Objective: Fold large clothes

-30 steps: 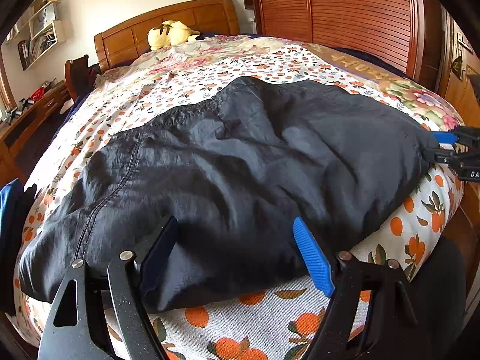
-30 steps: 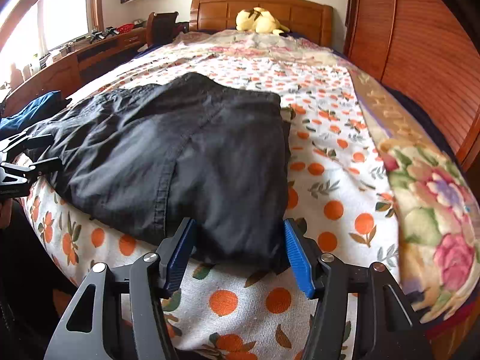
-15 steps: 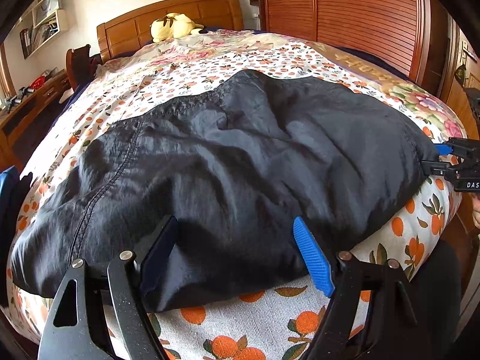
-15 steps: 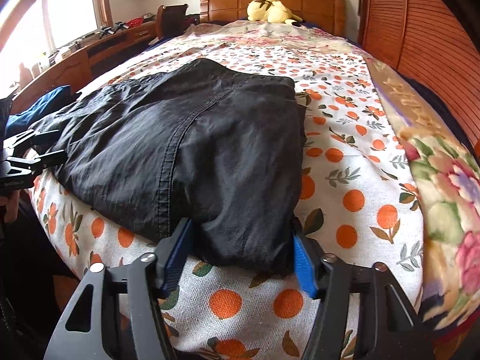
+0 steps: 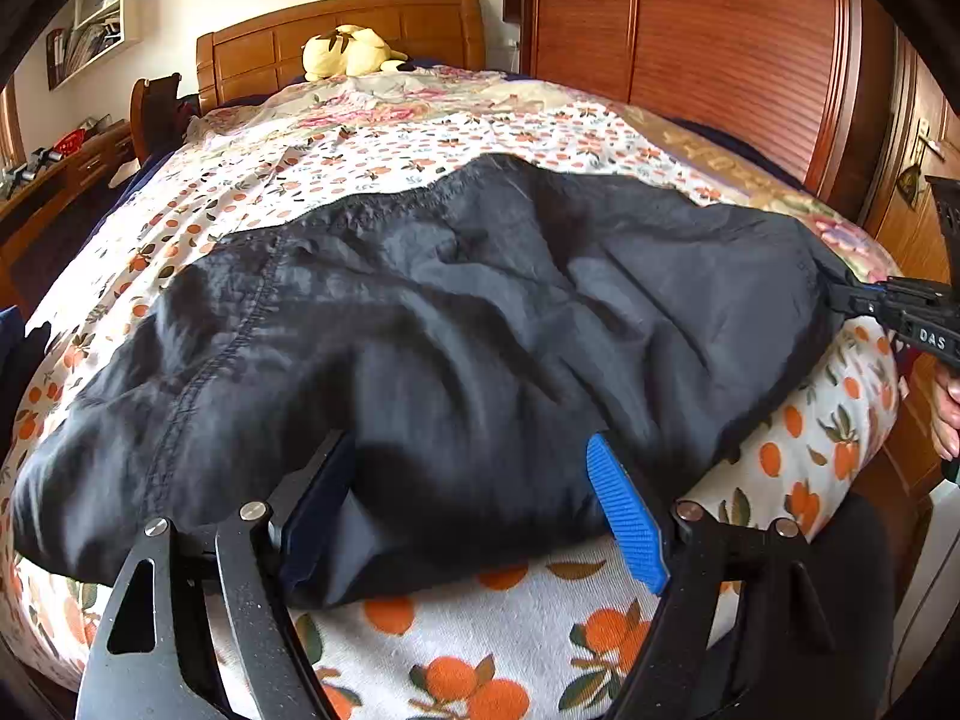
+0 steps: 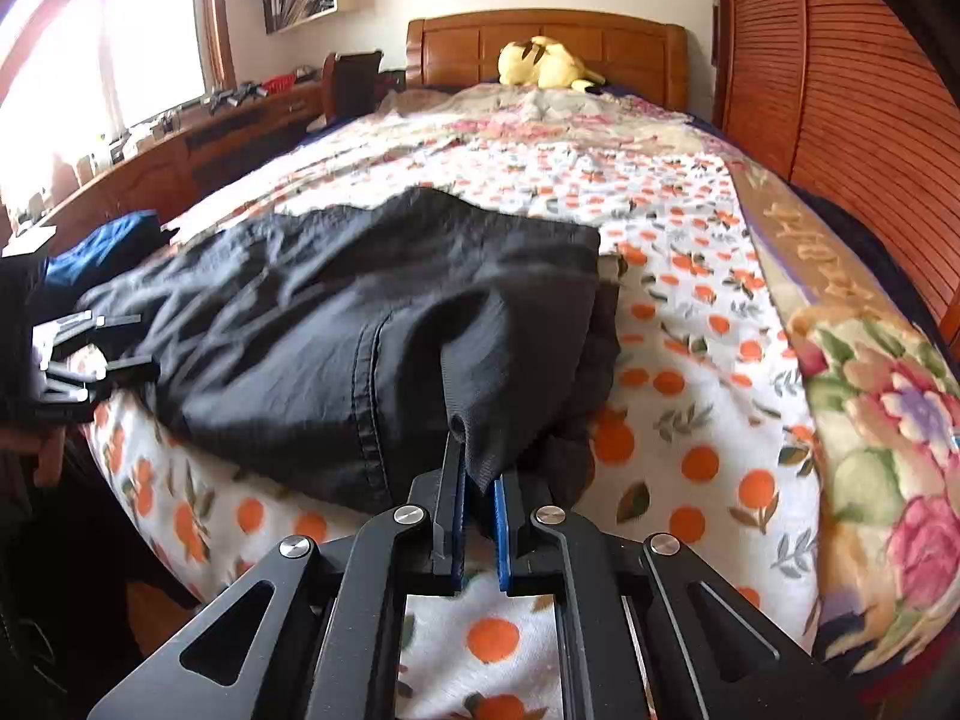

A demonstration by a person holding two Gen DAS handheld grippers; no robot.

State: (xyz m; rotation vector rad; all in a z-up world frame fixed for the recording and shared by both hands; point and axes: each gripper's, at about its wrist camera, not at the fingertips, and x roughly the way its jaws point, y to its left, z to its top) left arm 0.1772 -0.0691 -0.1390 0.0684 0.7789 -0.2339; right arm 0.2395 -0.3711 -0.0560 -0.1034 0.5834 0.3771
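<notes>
On the bed [image 6: 690, 360] lies the black garment [image 5: 450, 330], its near corner pinched in the just-closed right hand-held gripper [image 6: 479, 480], while the left hand-held gripper [image 5: 480, 510] stands wide, straddling the near hem.

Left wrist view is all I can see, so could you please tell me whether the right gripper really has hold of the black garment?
Observer: Yes. The right gripper has just been closing its jaws and now pinches a corner fold of the black garment.
Operator: Is that corner raised off the bedspread?
Observer: It is. The pinched flap stands up, and a lower layer of the garment lies flat beneath it on the bedspread.
Operator: Is anything else near the garment's left end?
Observer: A blue cloth sits just past that end.
</notes>
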